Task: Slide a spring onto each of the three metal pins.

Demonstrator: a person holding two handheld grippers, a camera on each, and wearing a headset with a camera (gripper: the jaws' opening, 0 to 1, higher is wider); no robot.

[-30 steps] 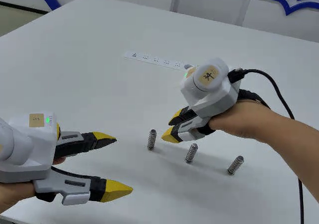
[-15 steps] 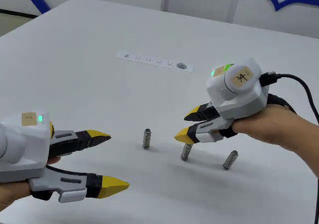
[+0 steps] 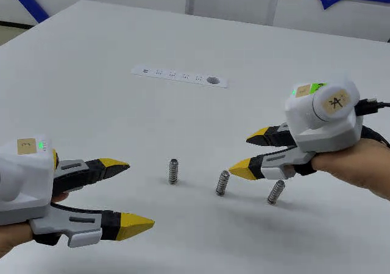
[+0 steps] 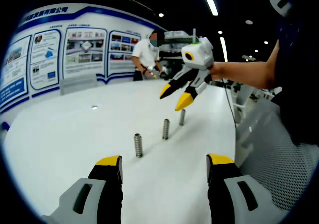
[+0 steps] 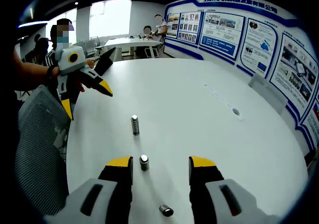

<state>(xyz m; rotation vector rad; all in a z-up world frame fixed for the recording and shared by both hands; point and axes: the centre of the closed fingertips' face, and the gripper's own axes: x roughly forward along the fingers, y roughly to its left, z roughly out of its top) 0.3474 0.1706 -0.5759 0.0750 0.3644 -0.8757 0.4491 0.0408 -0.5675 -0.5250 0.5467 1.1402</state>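
Note:
Three short metal springs stand upright in a row on the white table, each around a pin: left spring (image 3: 173, 171), middle spring (image 3: 223, 183), right spring (image 3: 276, 192). My right gripper (image 3: 246, 154) hovers open just above and between the middle and right springs, holding nothing. My left gripper (image 3: 129, 195) stays open and empty near the table's front edge, left of the row. In the left gripper view, its jaws (image 4: 164, 162) point at the springs (image 4: 138, 145), with the right gripper (image 4: 175, 97) beyond. In the right gripper view, the middle spring (image 5: 144, 162) sits between that gripper's fingertips (image 5: 160, 163).
A white power strip (image 3: 180, 77) is set flush in the table behind the springs. A chair back (image 3: 231, 3) stands at the far edge, and a mesh chair (image 4: 269, 149) at the near side. People are in the background beyond the table.
My right gripper has drawn back to the right, from beside the left spring to over the middle and right springs. The left gripper has held its place. The head camera shifted.

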